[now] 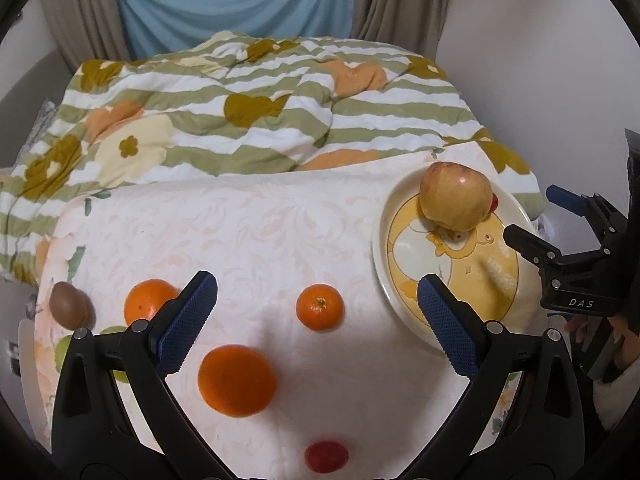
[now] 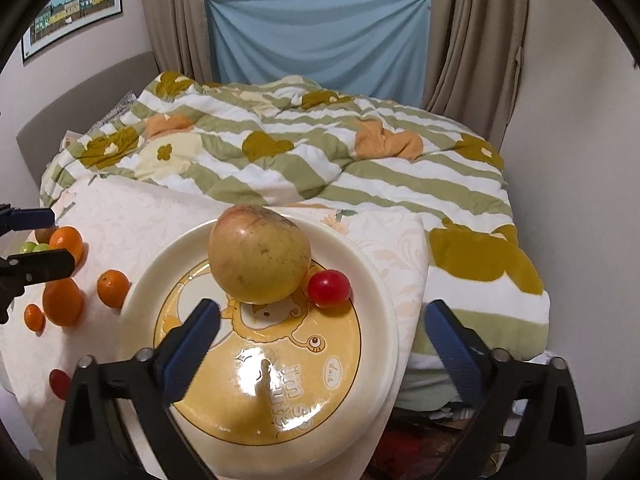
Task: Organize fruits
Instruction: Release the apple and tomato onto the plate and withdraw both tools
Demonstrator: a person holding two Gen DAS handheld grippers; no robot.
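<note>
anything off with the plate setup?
Yes. The plate overhangs the edge of the white cloth-covered surface nearest the right gripper, so it looks poorly supported. The apple and small red fruit sit on its far side.

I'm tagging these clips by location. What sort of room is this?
Most likely a bedroom at home. A rumpled striped quilt covers what seems to be a bed, with curtains at a night window behind it and a framed picture on the wall. The fruit plate sits on a cloth-covered surface.
</note>
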